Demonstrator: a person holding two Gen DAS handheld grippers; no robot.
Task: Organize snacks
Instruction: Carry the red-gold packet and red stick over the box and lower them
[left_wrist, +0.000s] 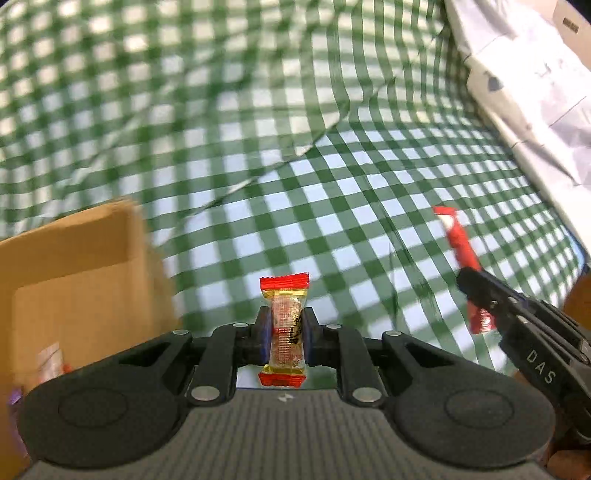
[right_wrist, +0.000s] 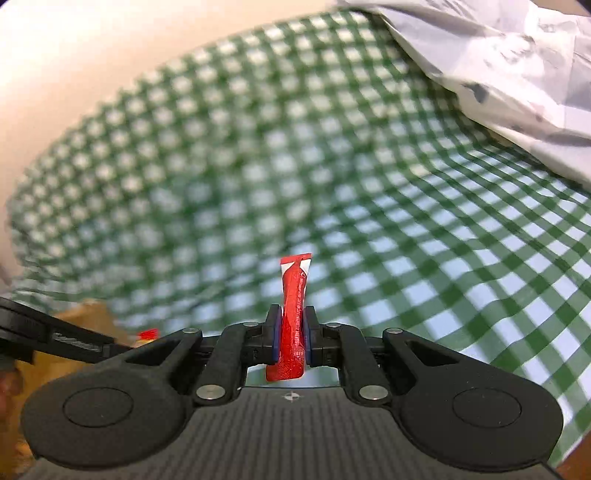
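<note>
My left gripper (left_wrist: 285, 317) is shut on a gold candy with red ends (left_wrist: 284, 295), held upright between the blue pads above the green checked cloth (left_wrist: 351, 206). At the right of the left wrist view, my right gripper (left_wrist: 474, 291) is shut on a red stick packet (left_wrist: 460, 240). In the right wrist view the same red packet (right_wrist: 293, 288) stands upright in the right gripper (right_wrist: 291, 334), pinched at its middle. The left gripper's black body (right_wrist: 55, 336) shows at the left edge, with the candy's red end (right_wrist: 147, 334) just past it.
An open cardboard box (left_wrist: 74, 266) stands at the left, with a pale wrapper (left_wrist: 50, 362) low inside it; its brown edge (right_wrist: 85, 314) shows in the right wrist view. White crumpled printed sheeting (left_wrist: 535, 92) (right_wrist: 498, 74) borders the checked cloth (right_wrist: 258, 177) at the right. The cloth is folded and rumpled at the back.
</note>
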